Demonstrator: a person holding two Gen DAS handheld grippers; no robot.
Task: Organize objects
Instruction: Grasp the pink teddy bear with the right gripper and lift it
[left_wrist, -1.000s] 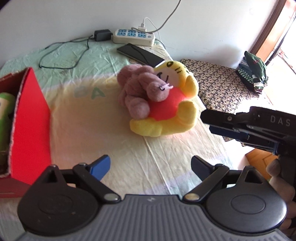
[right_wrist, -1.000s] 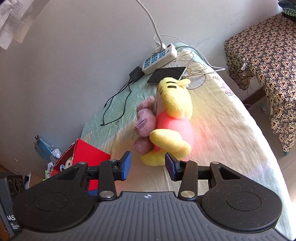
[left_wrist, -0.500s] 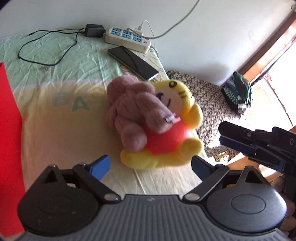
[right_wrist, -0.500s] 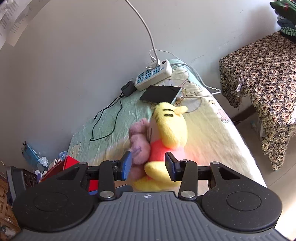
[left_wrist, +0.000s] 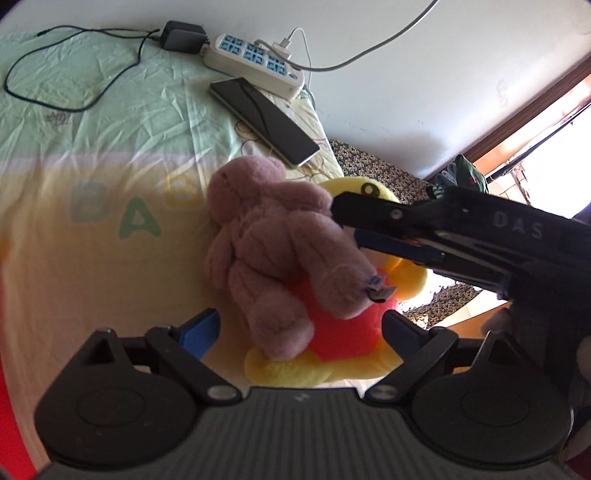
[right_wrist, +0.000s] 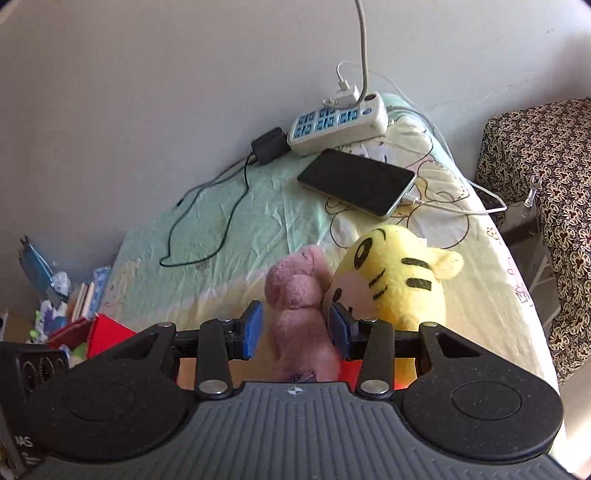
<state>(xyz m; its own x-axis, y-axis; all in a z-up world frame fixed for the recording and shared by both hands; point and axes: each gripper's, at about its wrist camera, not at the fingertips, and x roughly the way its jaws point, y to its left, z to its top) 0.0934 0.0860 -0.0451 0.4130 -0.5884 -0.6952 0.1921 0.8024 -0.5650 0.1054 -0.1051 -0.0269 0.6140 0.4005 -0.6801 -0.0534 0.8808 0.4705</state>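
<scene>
The pink plush toy (left_wrist: 280, 258), fuzzy and lumpy with rounded limbs, is being seen lying across the yellow tiger plush (right_wrist: 399, 280), which is wearing a smooth red front and black stitched stripes. Both are resting on the wrinkled pale bedsheet (left_wrist: 92, 155), the pink toy's long axis running from the near edge of the bed toward the wall, head end farther away. The right gripper (right_wrist: 295, 330) is being held half open with its blue pads either side of the pink toy's body; whether they are pressing it cannot be told. The left gripper (left_wrist: 301, 326) is being held wide open just short of the toys, gripping nothing. Behind them a flat dark phone (right_wrist: 356, 181), a white power strip (right_wrist: 338, 123) and a thin black cable (left_wrist: 74, 74) are lying near the wall.
</scene>
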